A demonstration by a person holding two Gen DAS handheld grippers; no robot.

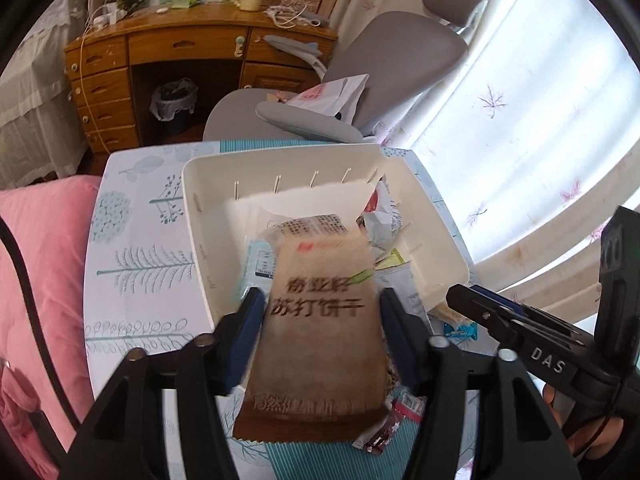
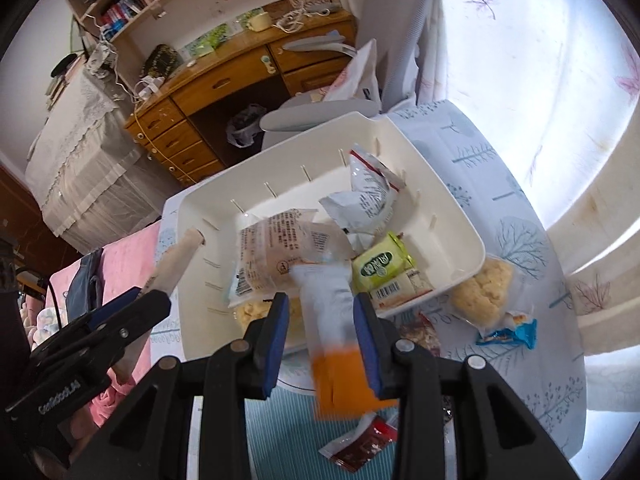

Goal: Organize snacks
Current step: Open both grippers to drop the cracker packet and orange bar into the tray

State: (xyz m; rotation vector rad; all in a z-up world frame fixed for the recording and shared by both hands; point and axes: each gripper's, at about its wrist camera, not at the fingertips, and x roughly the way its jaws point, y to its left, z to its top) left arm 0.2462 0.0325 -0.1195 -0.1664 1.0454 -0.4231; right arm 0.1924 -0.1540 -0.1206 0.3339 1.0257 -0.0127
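Observation:
A white plastic basket [image 1: 200, 216] [image 2: 192, 216] stands on the table and holds several snack packets. My left gripper [image 1: 322, 310] is shut on a brown soda-cracker packet [image 1: 320, 320], held over the basket's near edge. My right gripper [image 2: 322, 320] is shut on a white and orange packet [image 2: 332, 340], also at the basket's near rim. In the right wrist view the basket holds a clear bread packet [image 2: 272, 256], a green packet [image 2: 380, 266] and a white and red bag [image 2: 370, 184].
On the tablecloth to the right of the basket lie a yellow cake packet [image 2: 482, 292] and a blue wrapper [image 2: 516, 334]. A dark red sachet [image 2: 360, 446] lies near me. A grey chair [image 1: 400, 64], a wooden desk [image 1: 180, 48] and a pink pillow [image 1: 36, 264] surround the table.

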